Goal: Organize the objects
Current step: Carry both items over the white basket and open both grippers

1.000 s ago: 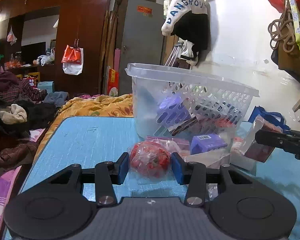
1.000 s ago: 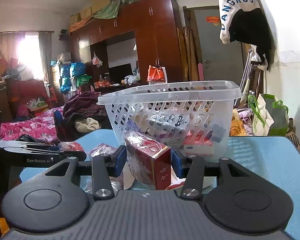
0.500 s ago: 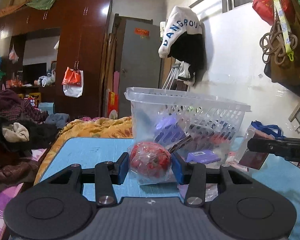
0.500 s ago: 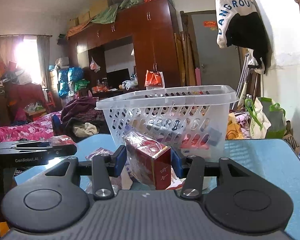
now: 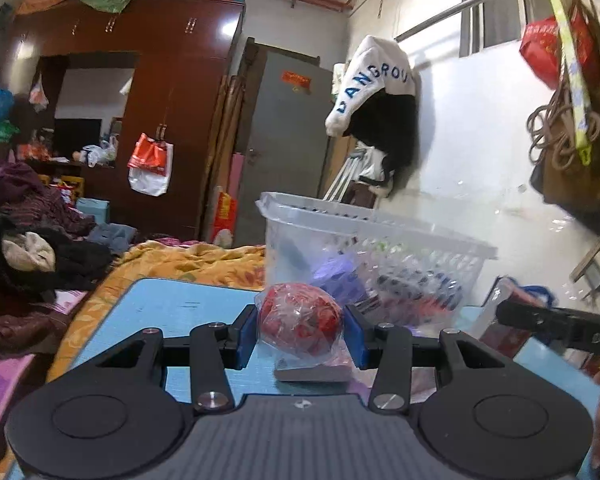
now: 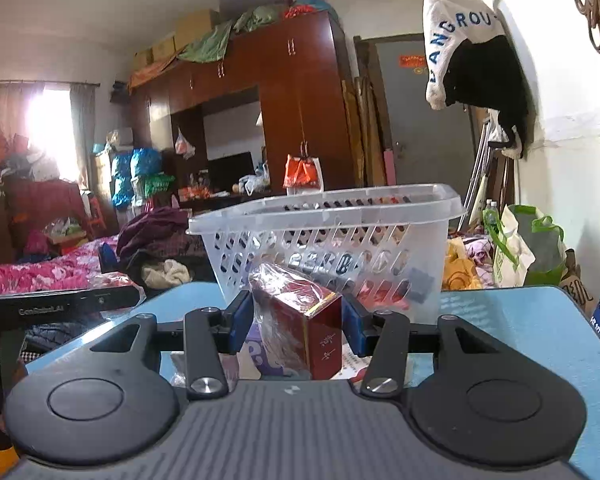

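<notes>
My left gripper (image 5: 300,326) is shut on a round red packet in clear plastic (image 5: 300,318), held above the blue table (image 5: 172,308). My right gripper (image 6: 296,326) is shut on a dark red box in cellophane (image 6: 300,324), also lifted. A clear perforated basket (image 5: 372,248) holding several items stands just beyond both; it also shows in the right wrist view (image 6: 332,240). The right gripper appears at the right of the left view (image 5: 556,322), the left gripper at the left of the right view (image 6: 56,308).
Loose packets and a purple box (image 6: 260,354) lie on the table under the right gripper. A grey flat item (image 5: 312,374) lies below the left gripper. A white wall (image 5: 480,160) is behind the basket; a bed with clothes (image 5: 28,248) lies left.
Both grippers have risen with their loads; the basket and table sit lower in each view. The grips are unchanged.
</notes>
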### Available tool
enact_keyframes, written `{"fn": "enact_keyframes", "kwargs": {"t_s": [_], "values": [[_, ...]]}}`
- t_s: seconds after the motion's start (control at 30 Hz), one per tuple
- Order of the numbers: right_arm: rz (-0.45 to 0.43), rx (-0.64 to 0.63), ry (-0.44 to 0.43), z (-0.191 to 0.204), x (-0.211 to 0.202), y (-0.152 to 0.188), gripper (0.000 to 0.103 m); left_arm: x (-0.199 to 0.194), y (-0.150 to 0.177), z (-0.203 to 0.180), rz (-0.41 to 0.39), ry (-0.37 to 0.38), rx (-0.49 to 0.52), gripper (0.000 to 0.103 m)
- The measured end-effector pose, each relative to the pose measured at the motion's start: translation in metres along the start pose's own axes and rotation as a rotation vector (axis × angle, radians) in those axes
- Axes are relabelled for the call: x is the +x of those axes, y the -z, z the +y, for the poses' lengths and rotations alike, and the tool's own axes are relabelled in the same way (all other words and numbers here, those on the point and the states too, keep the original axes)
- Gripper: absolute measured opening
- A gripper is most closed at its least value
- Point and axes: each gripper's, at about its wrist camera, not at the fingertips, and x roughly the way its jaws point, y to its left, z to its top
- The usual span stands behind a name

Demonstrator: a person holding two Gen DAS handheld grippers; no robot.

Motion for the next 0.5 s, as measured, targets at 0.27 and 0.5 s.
{"fn": "enact_keyframes", "kwargs": {"t_s": [0.27, 0.5], "values": [[-0.005, 0.067, -0.022, -0.013, -0.005, -0.007, 0.051, -0.004, -0.009, -0.009, 0.007, 0.118, -0.045, 0.049], [-0.017, 0.023, 0.036, -0.012, 0.002, -0.074, 0.051, 0.018, -0.075, -0.040, 0.013, 0.205, -0.068, 0.049]]}}
